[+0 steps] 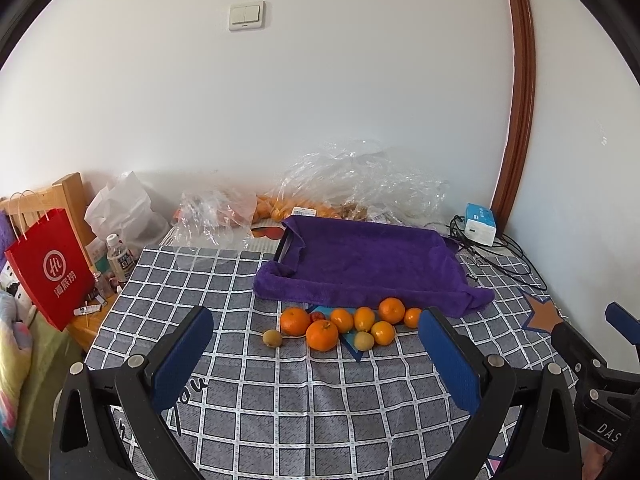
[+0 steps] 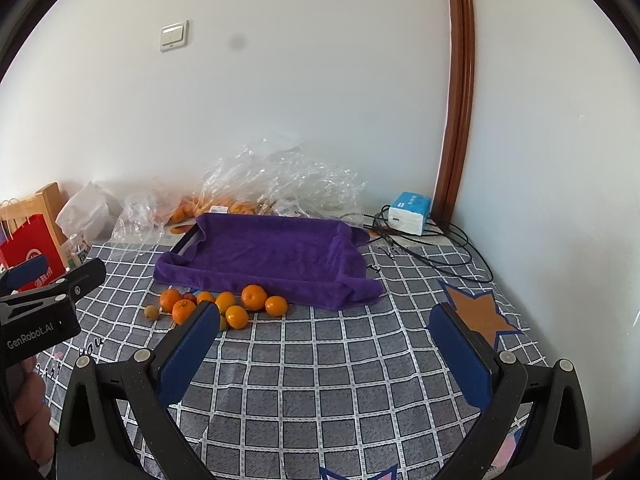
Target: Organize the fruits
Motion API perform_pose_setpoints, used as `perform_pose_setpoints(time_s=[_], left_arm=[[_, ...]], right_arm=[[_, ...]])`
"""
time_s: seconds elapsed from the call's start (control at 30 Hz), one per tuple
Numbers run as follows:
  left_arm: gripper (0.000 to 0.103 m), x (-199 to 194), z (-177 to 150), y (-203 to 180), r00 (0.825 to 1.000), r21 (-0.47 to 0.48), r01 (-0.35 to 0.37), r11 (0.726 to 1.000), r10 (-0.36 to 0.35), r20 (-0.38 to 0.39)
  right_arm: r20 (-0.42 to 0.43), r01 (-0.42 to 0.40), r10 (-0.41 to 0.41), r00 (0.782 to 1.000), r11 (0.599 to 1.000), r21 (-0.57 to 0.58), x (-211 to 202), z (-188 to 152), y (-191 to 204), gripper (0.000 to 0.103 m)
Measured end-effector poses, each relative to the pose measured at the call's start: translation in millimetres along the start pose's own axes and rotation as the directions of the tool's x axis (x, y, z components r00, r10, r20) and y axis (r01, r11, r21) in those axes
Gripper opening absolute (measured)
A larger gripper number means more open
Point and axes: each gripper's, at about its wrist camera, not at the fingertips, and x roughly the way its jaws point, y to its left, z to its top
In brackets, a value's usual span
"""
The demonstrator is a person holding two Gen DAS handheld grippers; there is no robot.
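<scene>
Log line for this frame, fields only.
left gripper: open, empty | right gripper: open, empty | fruits: clustered on tablecloth before purple towel | nothing on towel

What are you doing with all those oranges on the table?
A person holds a hand-held gripper in each hand, getting ready to sort the fruit. The left hand-held gripper and right hand-held gripper are both open and holding nothing. The oranges and a few small greenish-yellow fruits sit in a loose bunch on the checked tablecloth, just in front of the tray lined with a purple towel. No fruit is in the tray.
</scene>
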Motion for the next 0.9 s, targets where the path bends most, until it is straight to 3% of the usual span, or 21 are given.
perform_pose_setpoints(time_s=[0.2, 0.4, 0.5, 0.63, 0.8, 0.9], left_arm=[[0.103, 28, -7, 14, 1.0, 0.01, -0.027, 1.0, 0.027, -0.015], [0.103, 70, -26, 32, 0.994, 0.016, -0.03, 0.999, 0.031, -0.1], [0.087, 93, -36, 39, 0.986, 0.026, -0.01, 1.0, 0.014, -0.167], [0.086, 118, -48, 53, 0.971, 0.004, -0.016, 1.0, 0.016, -0.237], [0.082, 140, -58, 72, 0.963, -0.066, -0.005, 0.998, -0.013, -0.269], [0.065, 156, -63, 71, 0.956, -0.061, -0.002, 0.998, -0.016, -0.294]], right_arm=[[-0.051, -0.005, 0.005, 0.999, 1.0, -0.002, 33, -10, 4, 0.103], [-0.11, -0.031, 0.032, 0.993, 0.999, 0.012, 76, -26, 5, 0.101], [-0.15, -0.065, 0.064, 0.987, 0.998, -0.003, 95, -33, 12, 0.095], [-0.182, -0.094, 0.094, 0.979, 0.996, 0.006, 116, -40, 20, 0.085], [-0.226, -0.141, 0.149, 0.963, 0.989, 0.052, 140, -49, 18, 0.077], [-0.25, -0.15, 0.158, 0.955, 0.987, 0.052, 151, -55, 18, 0.073]])
